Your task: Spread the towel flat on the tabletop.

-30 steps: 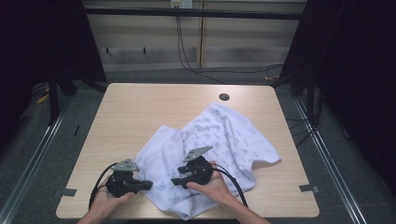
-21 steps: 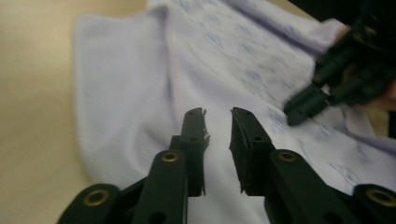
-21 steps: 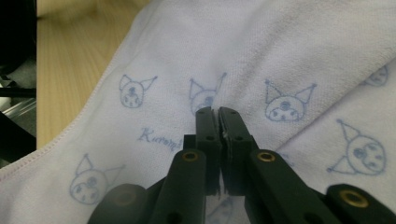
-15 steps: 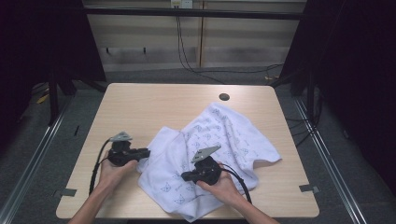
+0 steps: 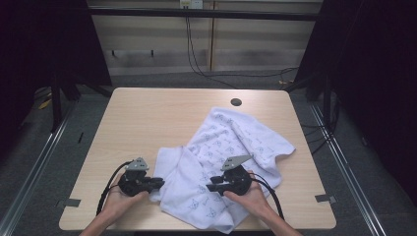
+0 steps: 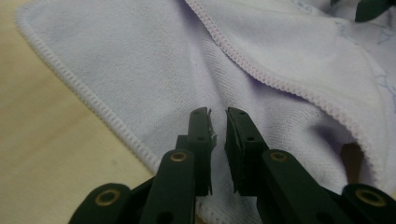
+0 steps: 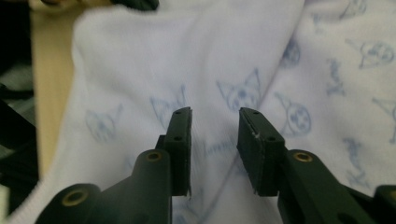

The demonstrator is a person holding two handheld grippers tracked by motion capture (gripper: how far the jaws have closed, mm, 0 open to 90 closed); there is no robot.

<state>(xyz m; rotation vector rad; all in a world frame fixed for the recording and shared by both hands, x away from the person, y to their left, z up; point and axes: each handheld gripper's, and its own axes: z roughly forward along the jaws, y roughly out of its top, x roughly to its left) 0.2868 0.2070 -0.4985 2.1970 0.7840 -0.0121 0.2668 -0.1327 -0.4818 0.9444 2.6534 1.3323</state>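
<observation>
both grippers' jaws part-open over towel [image 5: 231, 157] — it lies diagonally, near-left to far-right.

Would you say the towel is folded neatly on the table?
No, the towel lies crumpled and spread loosely across the table.

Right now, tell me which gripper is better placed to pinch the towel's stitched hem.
Left. The left gripper sits at the towel edge, its narrowly parted jaws right beside the stitched hem. The right gripper hovers open over the printed middle, away from any edge.
</observation>
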